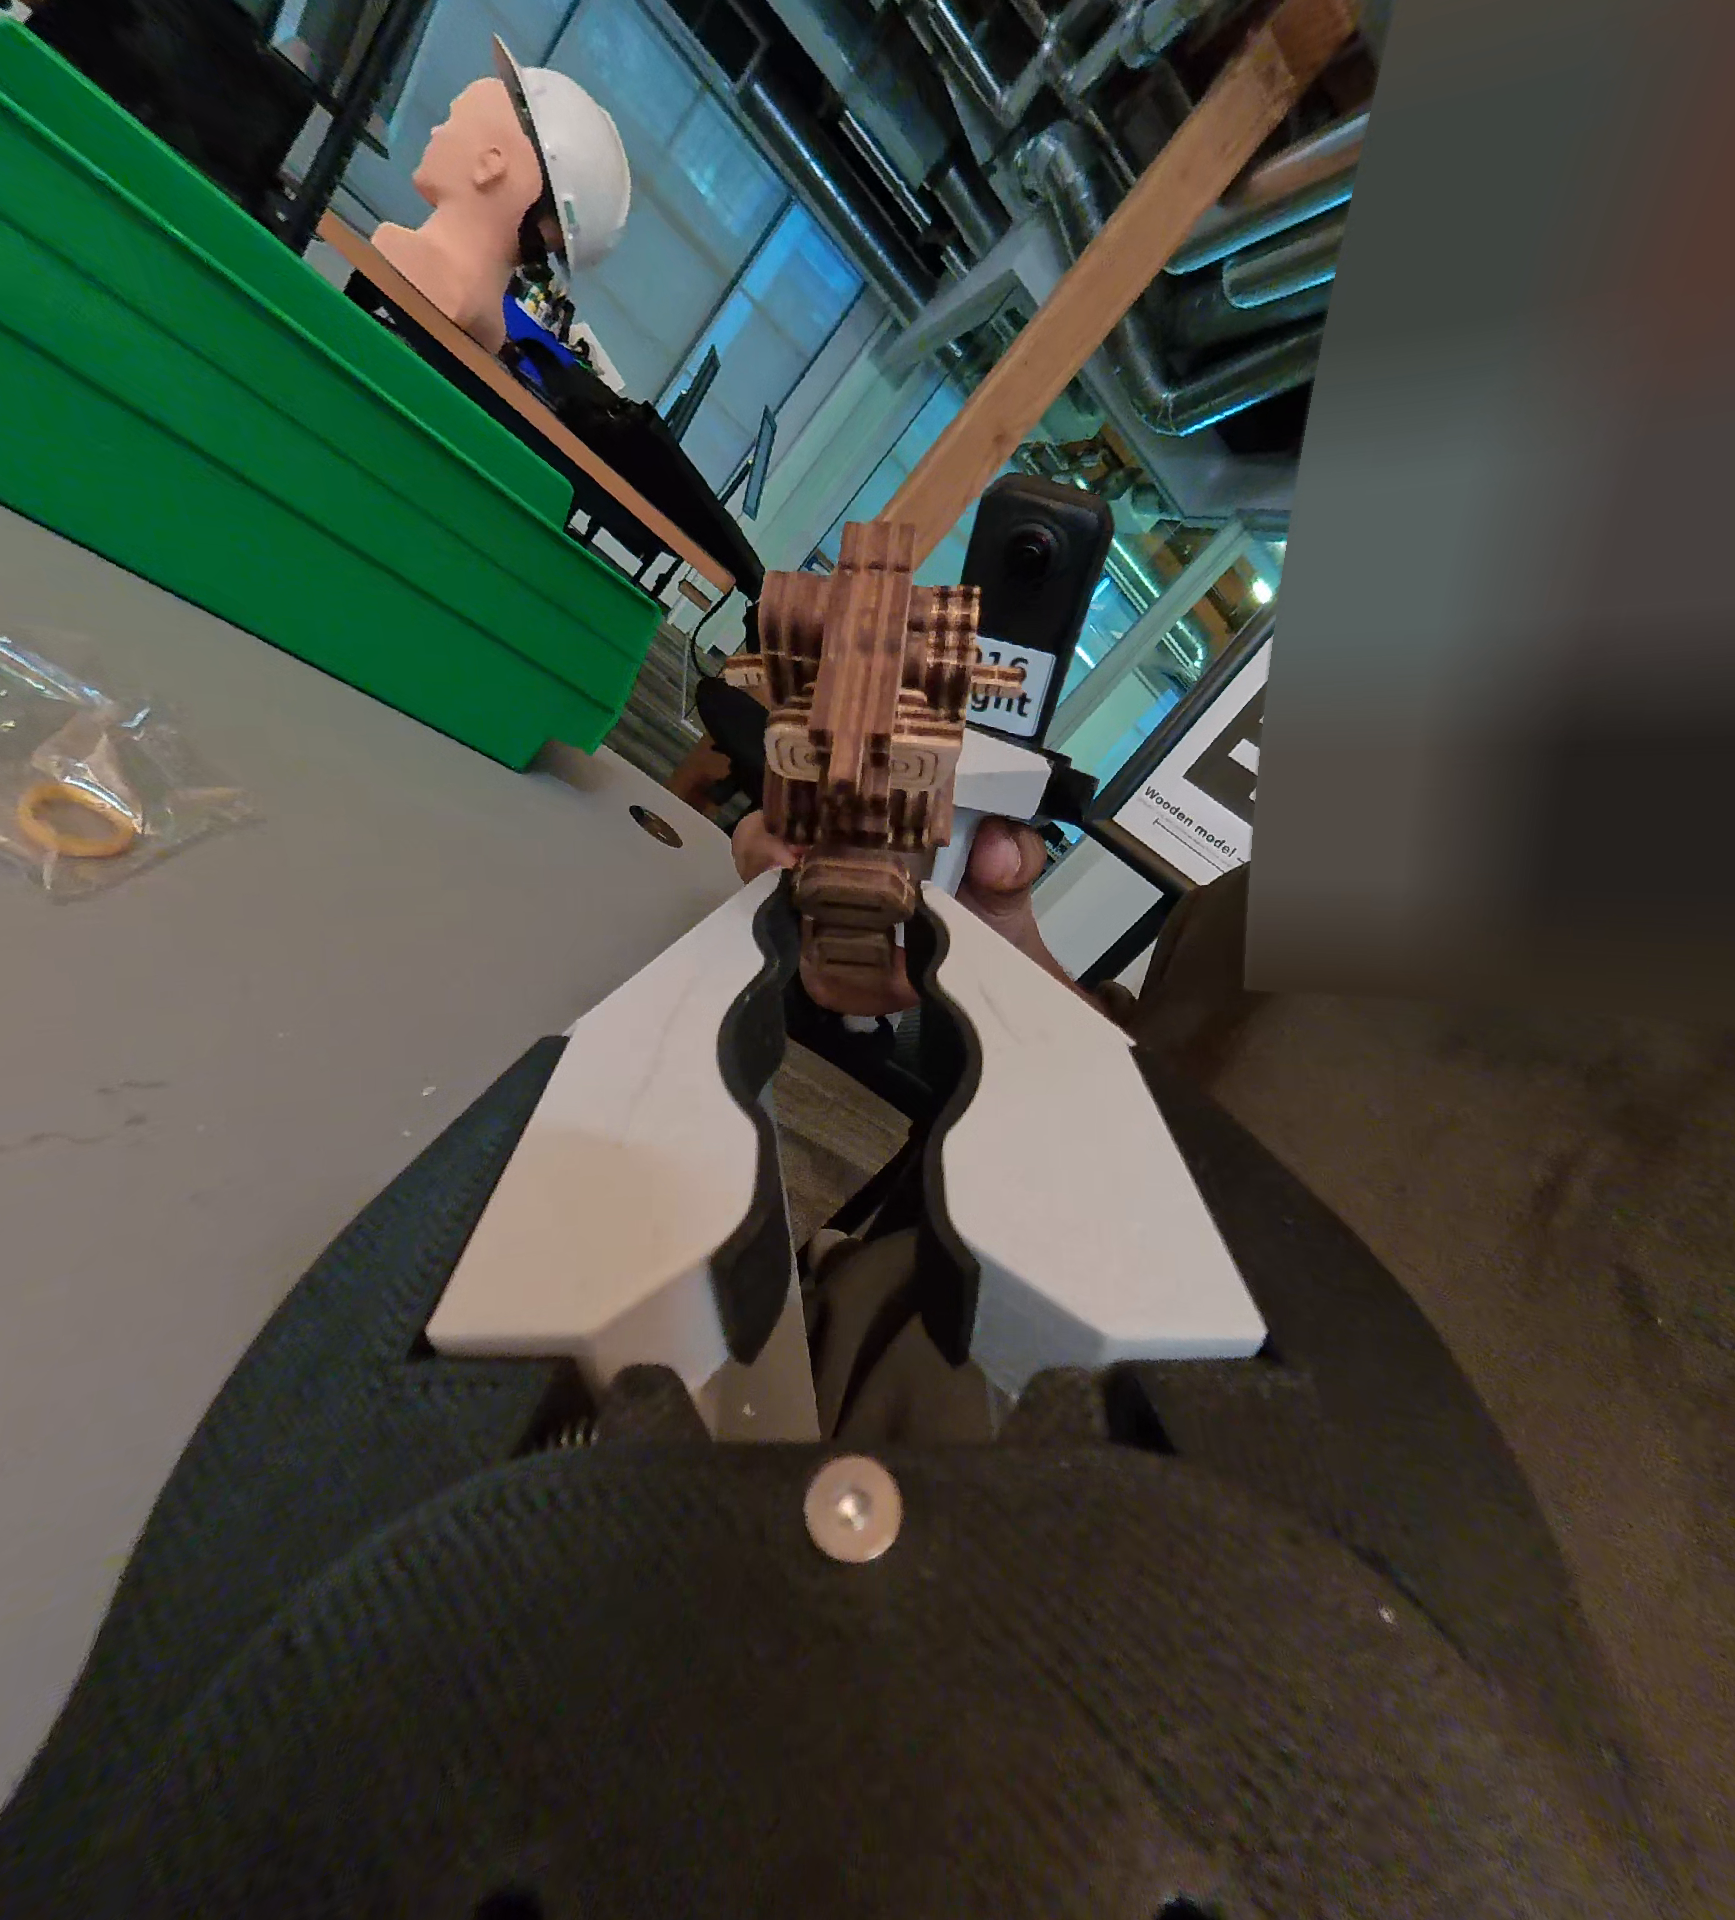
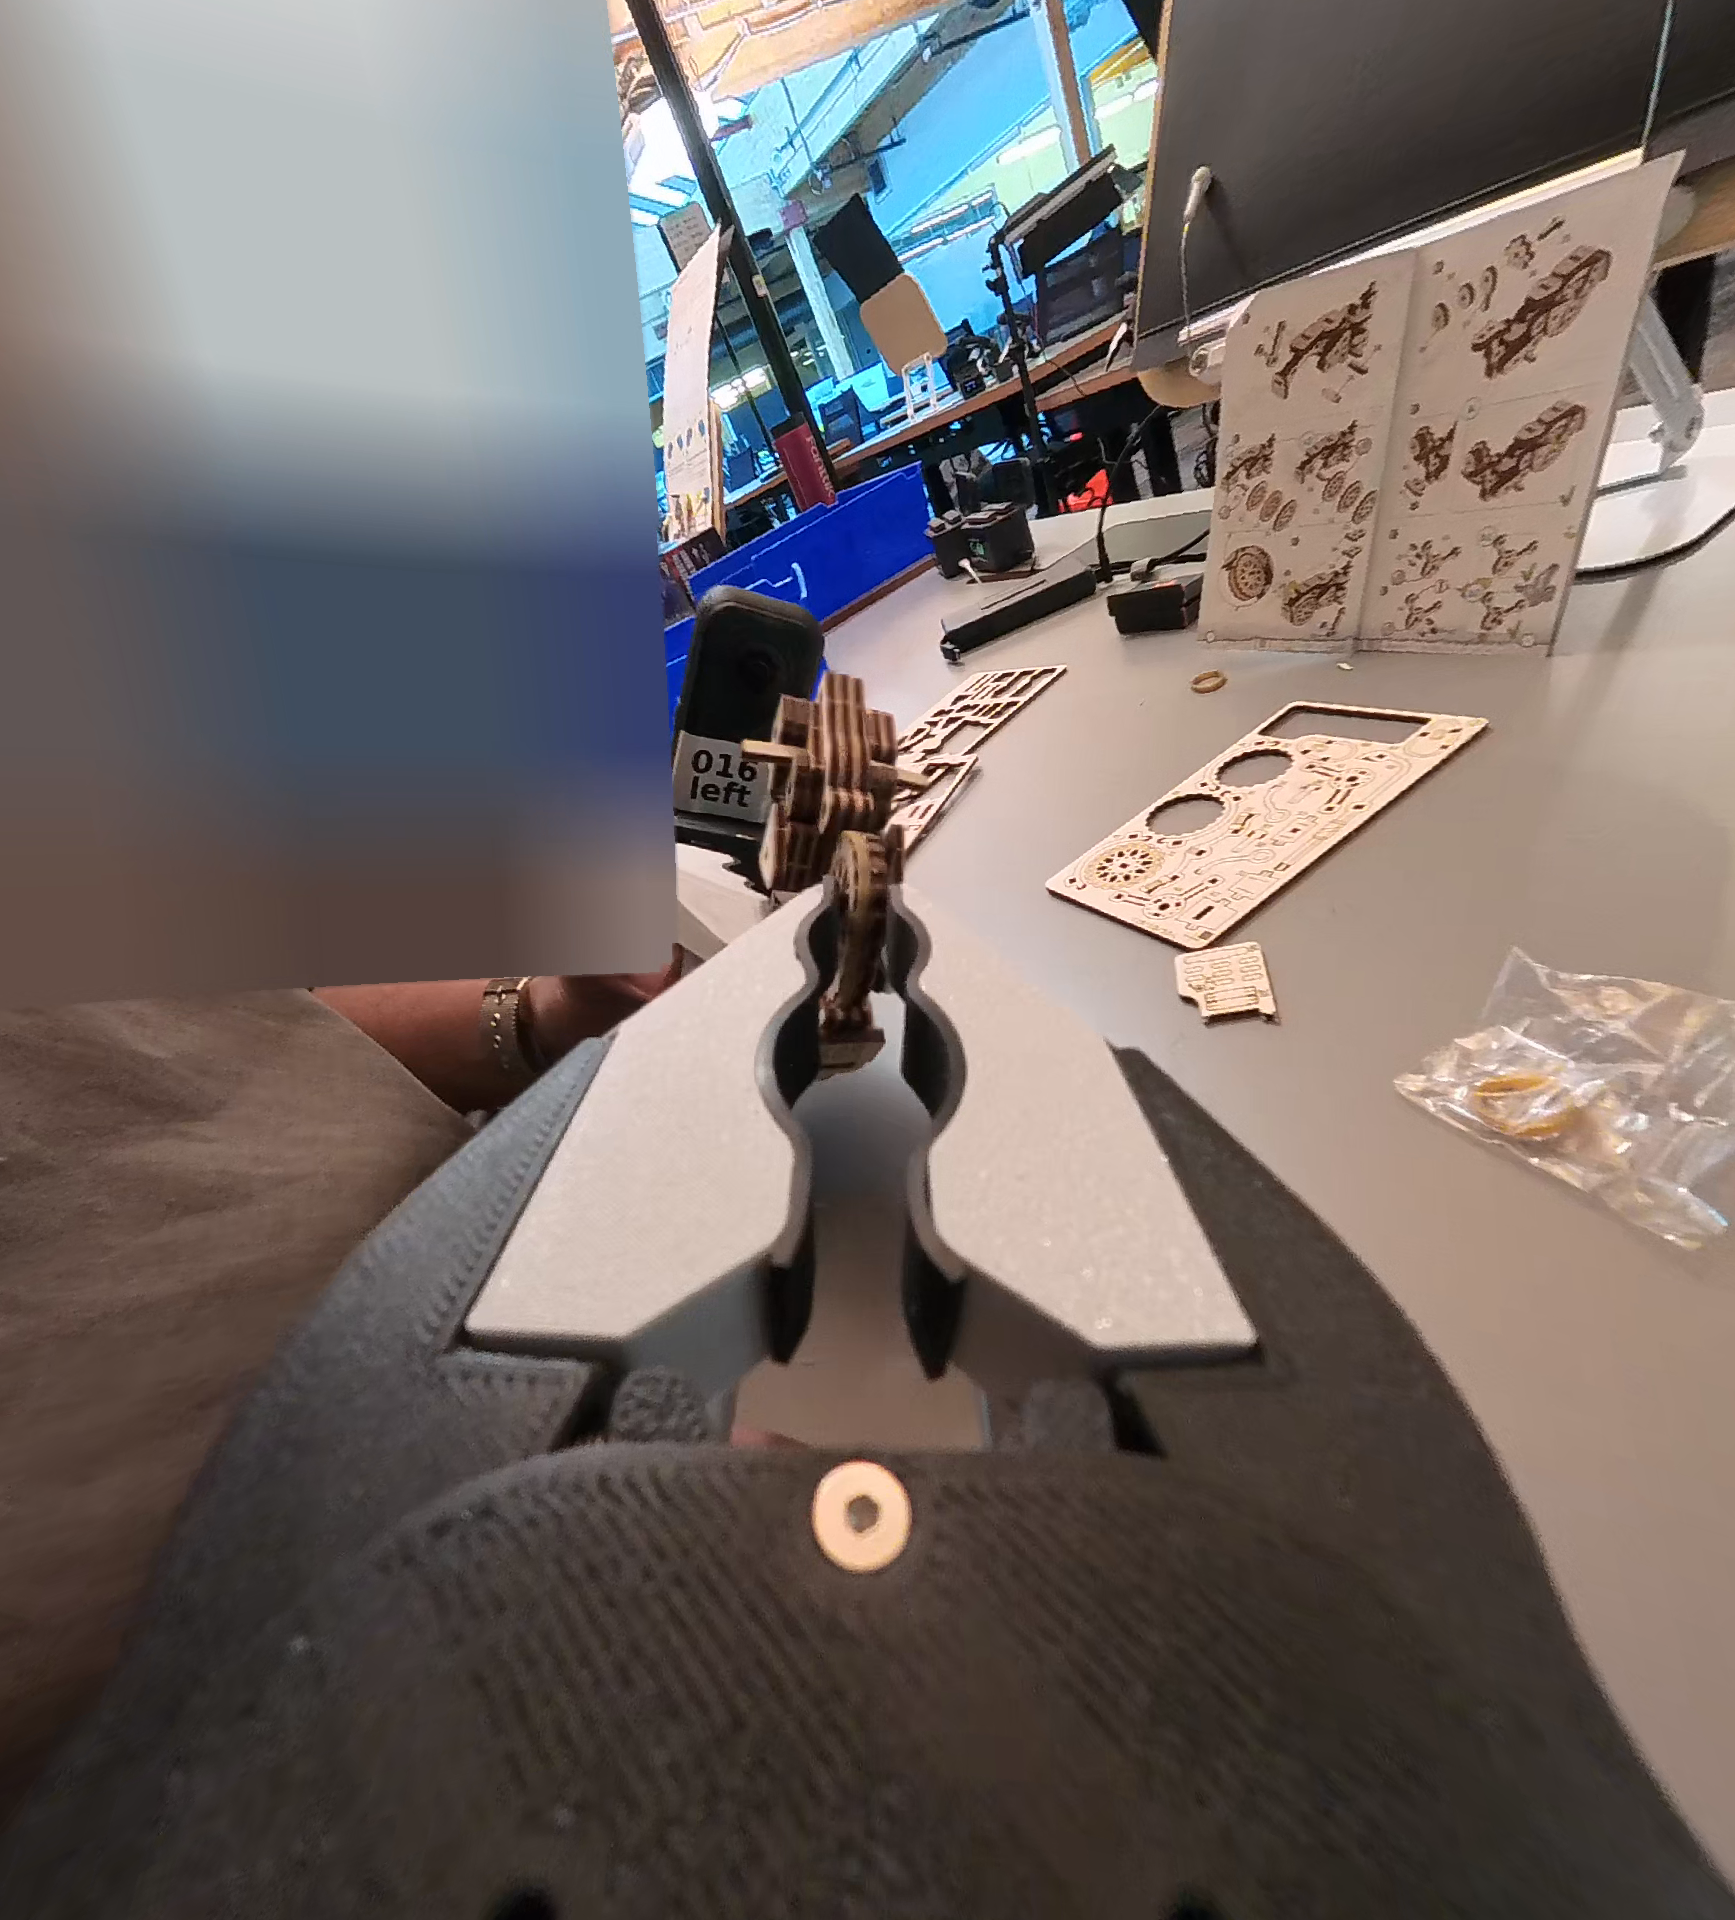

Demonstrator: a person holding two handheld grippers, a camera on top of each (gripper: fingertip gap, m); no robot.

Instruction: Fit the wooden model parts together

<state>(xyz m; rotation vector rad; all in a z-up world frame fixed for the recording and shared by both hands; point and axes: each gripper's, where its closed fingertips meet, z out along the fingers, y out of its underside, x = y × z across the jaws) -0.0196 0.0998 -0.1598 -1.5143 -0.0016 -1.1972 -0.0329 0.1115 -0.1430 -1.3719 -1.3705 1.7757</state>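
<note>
Nearest in the left wrist view, the left hand-held gripper (image 1: 847,914) is nearly closed, its tips pinching the lower stub of the wooden model (image 1: 858,717), which stands up in the air above the bench (image 1: 219,1039). Thin layered plywood: light and stiff, but I judge its small side pegs snap easily (grip the solid core instead).

From the right wrist view, the right hand-held gripper (image 2: 858,914) is also narrowed onto a small toothed wooden part (image 2: 858,935) touching the model; pressing it home probably needs straight, gentle force.
</note>
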